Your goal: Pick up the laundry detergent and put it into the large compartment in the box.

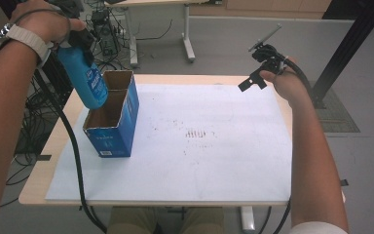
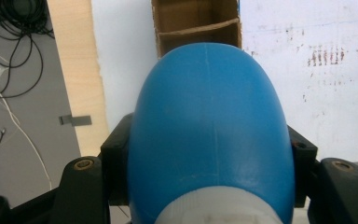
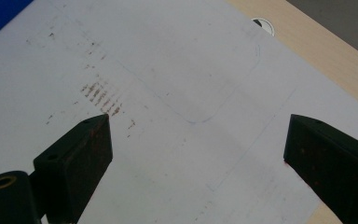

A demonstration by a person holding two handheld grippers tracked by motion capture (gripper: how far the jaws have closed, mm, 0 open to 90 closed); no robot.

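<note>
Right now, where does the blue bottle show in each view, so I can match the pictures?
High view: bottle upper left, tilted base-down over the box, held by the left gripper.
Left gripper view: bottle centre, between the fingers, box beyond its base.
Right gripper view: bottle not in it.
Shared landmark: brown smudge on the white sheet.

table (image 1: 39,187): light wood
sheet (image 1: 214,165): white, stained, lies flat on the table
box (image 1: 112,131): blue cardboard, open-topped, stands on the sheet
</note>
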